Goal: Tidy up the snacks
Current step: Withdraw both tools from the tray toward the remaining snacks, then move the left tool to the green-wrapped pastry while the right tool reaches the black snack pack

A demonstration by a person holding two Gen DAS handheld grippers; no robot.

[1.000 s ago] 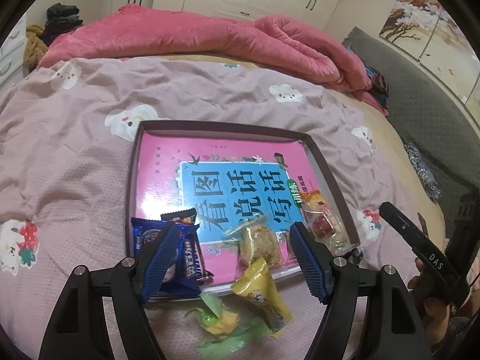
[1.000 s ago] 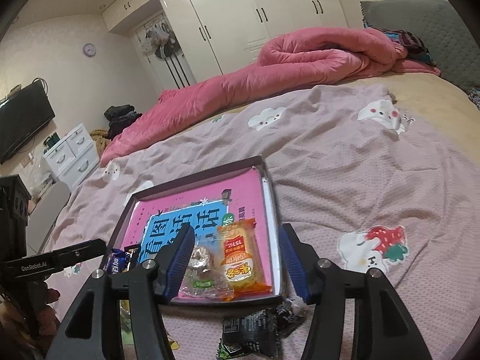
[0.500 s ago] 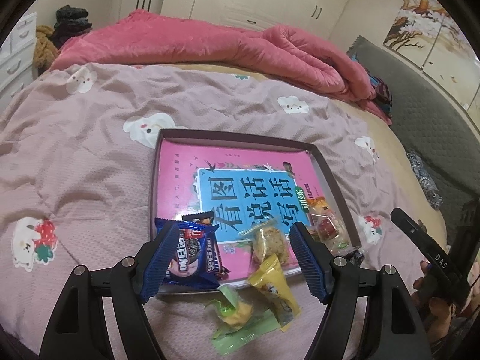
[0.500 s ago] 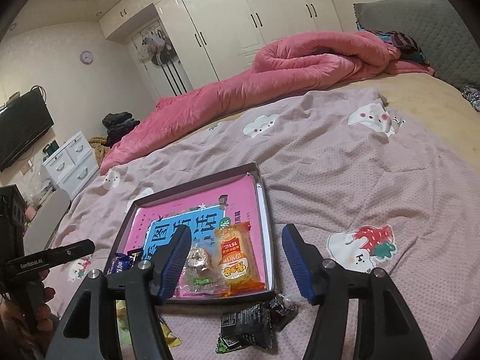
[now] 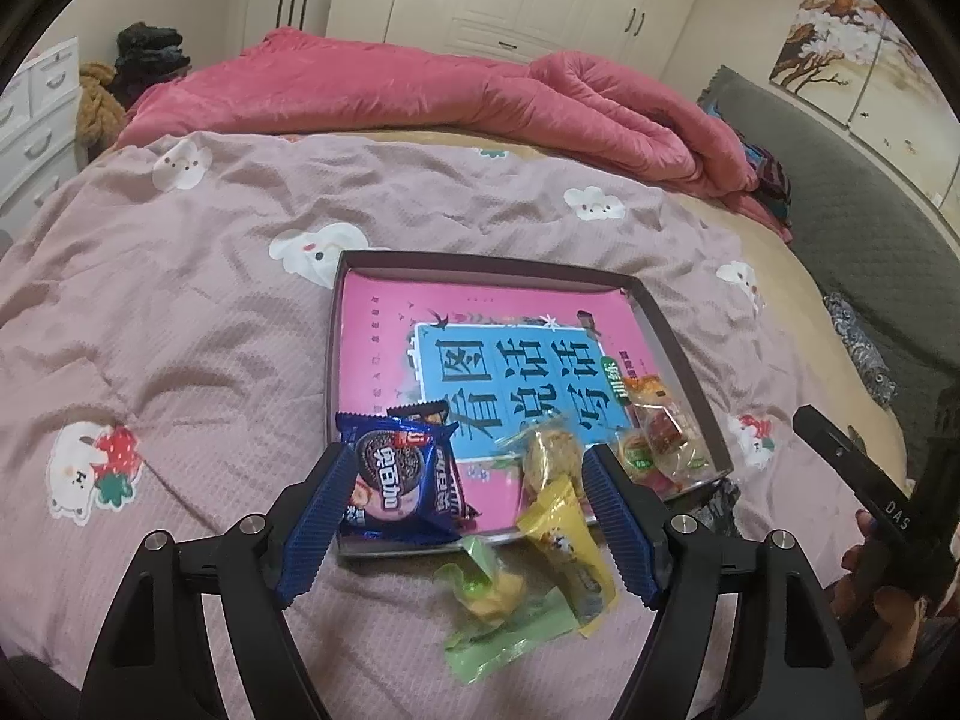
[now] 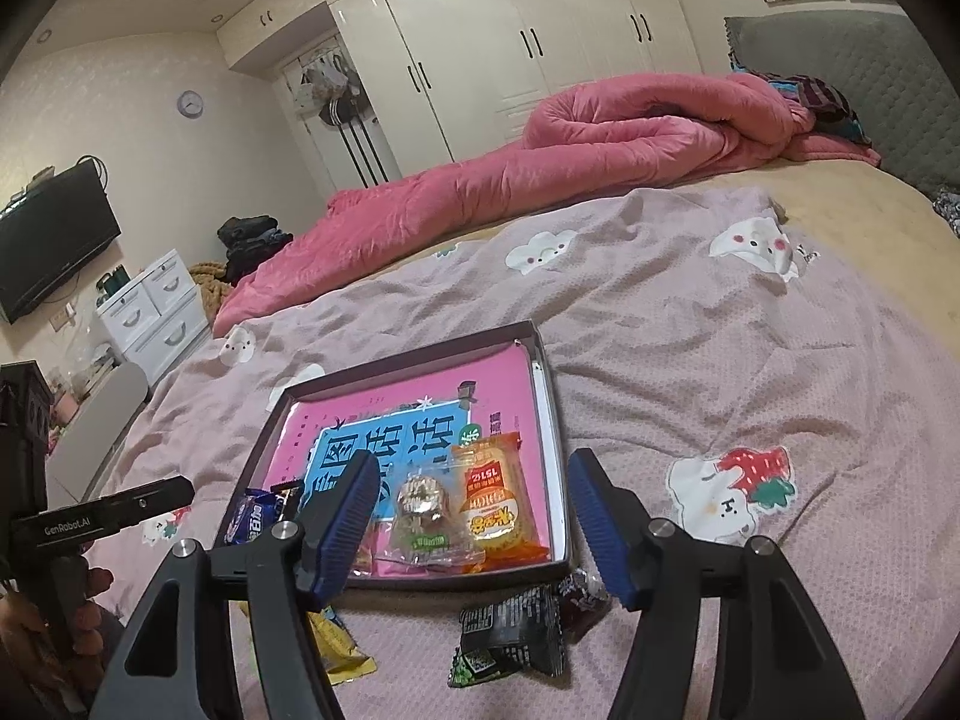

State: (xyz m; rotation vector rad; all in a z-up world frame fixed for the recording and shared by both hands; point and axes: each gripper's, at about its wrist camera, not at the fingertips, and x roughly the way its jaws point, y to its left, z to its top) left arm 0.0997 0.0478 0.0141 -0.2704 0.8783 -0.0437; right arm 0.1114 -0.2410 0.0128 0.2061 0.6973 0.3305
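While both tongs gape empty — left tongs (image 5: 465, 516), right tongs (image 6: 474, 516) — Oreo pack (image 5: 399, 483) beside left's blue pad.

Left gripper (image 5: 465, 516): hovered low, jaws spread wide, empty.
Right gripper (image 6: 471, 525): likewise gaped open, held nothing.

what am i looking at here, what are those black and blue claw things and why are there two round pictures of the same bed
Each claw is a hand-held grasping tool with two blue ribbed fingers; a person holds one in each hand. Each round picture comes from a fisheye camera on one tool, looking along its fingers. The left tool and the right tool are both open and hold nothing. On the pink patterned bedspread sits a shallow dark tray lined with a pink book cover. Inside lie a blue Oreo packet and an orange snack packet. A yellow packet, a green-wrapped sweet and a black packet lie outside its near edge.
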